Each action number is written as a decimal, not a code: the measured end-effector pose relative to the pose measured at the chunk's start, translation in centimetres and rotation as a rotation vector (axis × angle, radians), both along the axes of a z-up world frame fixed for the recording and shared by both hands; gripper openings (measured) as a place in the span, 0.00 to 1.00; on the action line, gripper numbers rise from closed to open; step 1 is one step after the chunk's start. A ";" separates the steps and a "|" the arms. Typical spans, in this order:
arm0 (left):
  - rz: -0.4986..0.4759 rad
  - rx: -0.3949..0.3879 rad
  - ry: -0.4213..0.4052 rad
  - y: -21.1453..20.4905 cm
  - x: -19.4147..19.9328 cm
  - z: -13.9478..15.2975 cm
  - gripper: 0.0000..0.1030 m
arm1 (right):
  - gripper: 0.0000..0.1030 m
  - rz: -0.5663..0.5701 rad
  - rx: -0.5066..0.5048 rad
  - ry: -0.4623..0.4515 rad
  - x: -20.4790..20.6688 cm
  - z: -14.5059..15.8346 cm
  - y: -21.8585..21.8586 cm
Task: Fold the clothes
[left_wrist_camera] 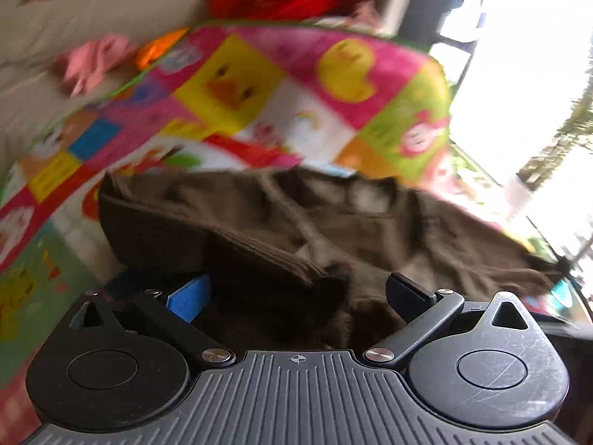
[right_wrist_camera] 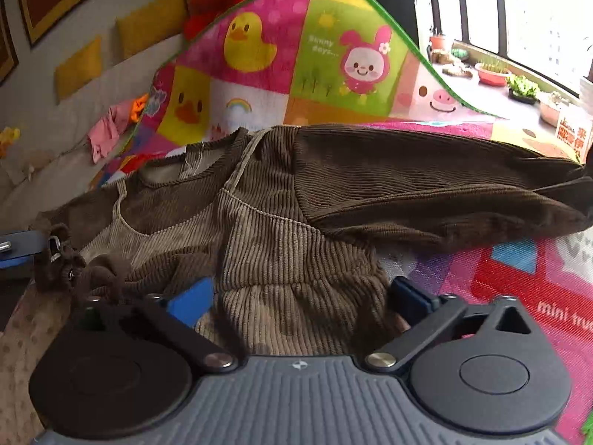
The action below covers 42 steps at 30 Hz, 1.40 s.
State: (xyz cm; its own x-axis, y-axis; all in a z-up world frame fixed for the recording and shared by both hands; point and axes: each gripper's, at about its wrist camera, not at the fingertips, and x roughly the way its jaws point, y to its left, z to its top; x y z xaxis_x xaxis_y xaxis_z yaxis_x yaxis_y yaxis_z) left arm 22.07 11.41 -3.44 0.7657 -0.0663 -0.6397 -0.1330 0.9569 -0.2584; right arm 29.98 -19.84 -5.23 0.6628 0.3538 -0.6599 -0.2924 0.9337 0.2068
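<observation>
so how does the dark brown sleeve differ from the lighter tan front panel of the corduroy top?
Colour: the dark brown corduroy sleeve is deep chocolate; the lighter tan corduroy front panel is khaki.
Pose: the sleeve stretches sideways toward the window; the panel runs toward the right gripper, bunching at the hem.
Ribbing: the sleeve's ribs run along its length, the panel's run toward the camera.
Both are corduroy, parts of one garment on the colourful cartoon play mat.

The play mat (right_wrist_camera: pixel 333 74) reads "Sunny days..." by the bunny and "mini tru" by the truck
</observation>
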 end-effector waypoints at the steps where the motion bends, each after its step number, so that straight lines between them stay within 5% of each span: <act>1: 0.028 0.011 0.022 -0.1 0.7 -0.6 0.97 | 1.00 0.003 -0.015 -0.016 -0.3 -0.1 0.2; 4: 0.030 0.130 0.002 -0.8 0.5 -1.0 0.77 | 1.00 0.010 -0.035 -0.041 -0.7 -0.2 0.5; 11: 0.049 0.101 -0.014 3.0 -0.5 0.4 0.09 | 1.00 0.020 0.030 -0.028 -0.7 0.0 -0.9; 17: -0.011 0.143 -0.164 2.6 0.2 6.8 0.05 | 1.00 0.020 0.033 -0.030 -0.7 0.0 -0.9; 19: -0.062 0.141 -0.232 1.4 0.8 8.9 0.05 | 1.00 0.020 0.029 -0.030 -0.8 0.0 -0.8; 22: -0.166 0.039 -0.283 0.0 1.5 10.5 0.05 | 1.00 0.025 0.028 -0.026 -0.7 0.2 -0.9; 25: -0.289 -0.168 -0.254 0.0 2.3 10.0 0.20 | 1.00 0.046 0.024 -0.025 -0.7 0.8 -1.0; 28: -0.239 -0.184 -0.271 1.2 1.7 9.6 0.49 | 1.00 0.082 0.001 -0.145 -2.2 3.4 -0.1; 31: -0.136 -0.164 -0.269 3.9 0.4 8.9 0.67 | 0.95 0.159 0.036 -0.223 -3.1 6.4 2.2; 34: -0.021 -0.104 -0.244 6.4 -1.1 7.8 0.82 | 0.69 0.272 0.119 -0.144 -1.7 7.4 6.4; 36: 0.048 -0.046 -0.231 8.1 -1.8 7.1 0.91 | 0.68 0.326 0.143 -0.081 -0.2 6.8 10.0; 42: 0.100 0.036 -0.183 10.7 -4.2 5.6 0.95 | 0.61 0.414 0.081 0.038 3.5 2.2 18.5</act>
State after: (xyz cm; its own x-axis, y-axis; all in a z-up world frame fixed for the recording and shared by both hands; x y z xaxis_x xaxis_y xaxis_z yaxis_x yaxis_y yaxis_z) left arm 17.84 22.07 2.16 0.8709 0.0361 -0.4902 -0.1817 0.9503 -0.2527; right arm 33.44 -1.36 -3.01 0.4295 0.6365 -0.6405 -0.6297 0.7195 0.2928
